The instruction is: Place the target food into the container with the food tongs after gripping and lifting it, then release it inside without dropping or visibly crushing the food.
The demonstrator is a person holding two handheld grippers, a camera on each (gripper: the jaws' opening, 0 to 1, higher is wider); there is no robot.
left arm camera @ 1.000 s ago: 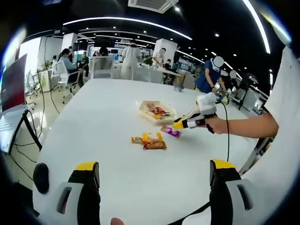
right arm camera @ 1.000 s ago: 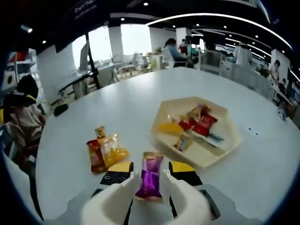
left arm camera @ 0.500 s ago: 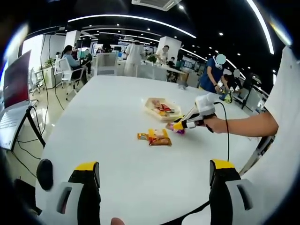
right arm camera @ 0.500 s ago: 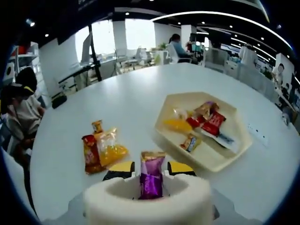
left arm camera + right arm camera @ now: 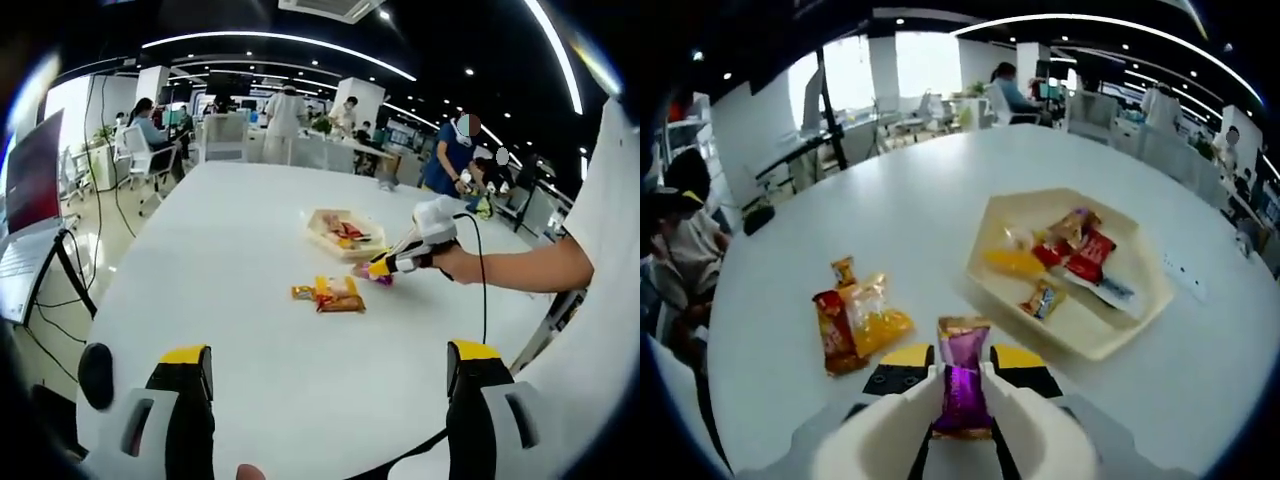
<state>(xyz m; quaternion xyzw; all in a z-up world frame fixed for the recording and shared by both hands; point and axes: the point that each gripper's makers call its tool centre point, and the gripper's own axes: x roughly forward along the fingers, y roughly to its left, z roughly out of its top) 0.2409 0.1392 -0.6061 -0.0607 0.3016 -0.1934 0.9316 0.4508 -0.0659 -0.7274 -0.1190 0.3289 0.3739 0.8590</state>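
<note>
**Purple packet clamped, short of the tray**

Right gripper [image 5: 958, 365]: white tong arms clenched on the shiny purple snack packet [image 5: 961, 385], which sits upright between them above the white round table [image 5: 910, 215]. Cream hexagonal tray [image 5: 1140, 320] lies ahead and to the right in the right gripper view, several wrapped snacks inside. Red and yellow snack packets [image 5: 860, 322] lie on the table just left of the tongs. Left gripper [image 5: 330, 385]: jaws spread wide, grasping nothing, well back from the tray [image 5: 322, 232].
</note>
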